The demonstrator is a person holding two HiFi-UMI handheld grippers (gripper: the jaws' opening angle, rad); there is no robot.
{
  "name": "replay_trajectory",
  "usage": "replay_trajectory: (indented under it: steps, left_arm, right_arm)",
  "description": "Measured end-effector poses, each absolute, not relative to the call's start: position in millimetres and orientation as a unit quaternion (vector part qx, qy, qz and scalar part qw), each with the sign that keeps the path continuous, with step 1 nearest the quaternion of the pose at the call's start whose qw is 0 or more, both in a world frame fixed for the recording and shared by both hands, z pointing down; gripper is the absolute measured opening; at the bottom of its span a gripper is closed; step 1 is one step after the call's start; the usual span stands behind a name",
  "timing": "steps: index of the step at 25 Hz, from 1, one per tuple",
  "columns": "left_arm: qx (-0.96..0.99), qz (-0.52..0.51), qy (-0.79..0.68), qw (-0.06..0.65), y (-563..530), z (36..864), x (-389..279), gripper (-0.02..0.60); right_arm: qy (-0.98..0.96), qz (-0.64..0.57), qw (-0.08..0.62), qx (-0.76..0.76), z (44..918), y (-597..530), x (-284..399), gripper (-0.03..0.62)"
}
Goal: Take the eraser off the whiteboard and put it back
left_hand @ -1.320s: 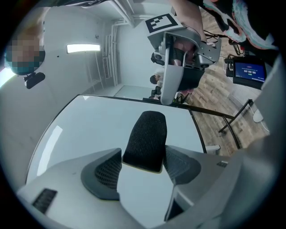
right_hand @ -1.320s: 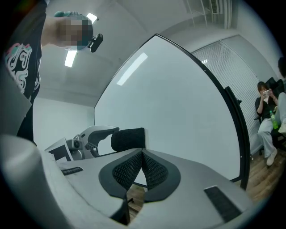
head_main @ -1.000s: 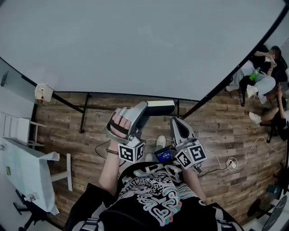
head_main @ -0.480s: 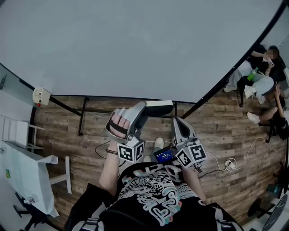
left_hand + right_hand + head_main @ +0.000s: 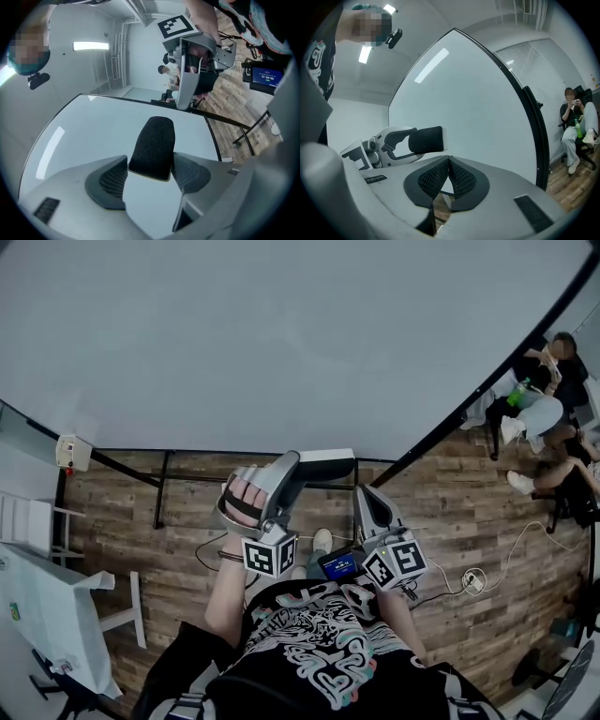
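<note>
The eraser [image 5: 326, 465], white-backed with black felt [image 5: 152, 146], is clamped between the jaws of my left gripper [image 5: 302, 465], just in front of the whiteboard [image 5: 281, 334] near its lower edge. I cannot tell whether it touches the board. In the left gripper view the left gripper [image 5: 150, 161] presses its pads on both sides of the eraser, with the board surface [image 5: 93, 136] behind. My right gripper [image 5: 367, 501] sits to the right, shut and empty. In the right gripper view the right gripper [image 5: 448, 161] has its pads together, and the held eraser [image 5: 425, 139] shows at left.
Black stand legs [image 5: 167, 486] run under the board over the wooden floor [image 5: 469, 512]. A power strip and cable [image 5: 476, 579] lie at right. People sit on chairs [image 5: 544, 409] at far right. A white table [image 5: 47, 606] stands at left, with a wall box [image 5: 73, 453] above it.
Both grippers have drifted a little closer to the whiteboard's lower edge. The left stays clamped on the eraser and the right stays shut.
</note>
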State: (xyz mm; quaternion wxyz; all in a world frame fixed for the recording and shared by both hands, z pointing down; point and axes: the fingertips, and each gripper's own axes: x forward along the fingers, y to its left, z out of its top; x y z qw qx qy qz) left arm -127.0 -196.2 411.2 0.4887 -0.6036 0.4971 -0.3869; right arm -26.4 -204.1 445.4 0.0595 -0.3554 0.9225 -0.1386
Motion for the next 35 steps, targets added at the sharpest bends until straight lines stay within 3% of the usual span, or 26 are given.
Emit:
replay_trajectory:
  steps: [35]
  left_arm:
    - [-0.601, -0.378, 0.518, 0.477, -279, 419, -126, 0.302]
  right_arm:
    - [0.926, -0.114, 0.077, -0.351, 433, -274, -16, 0.029]
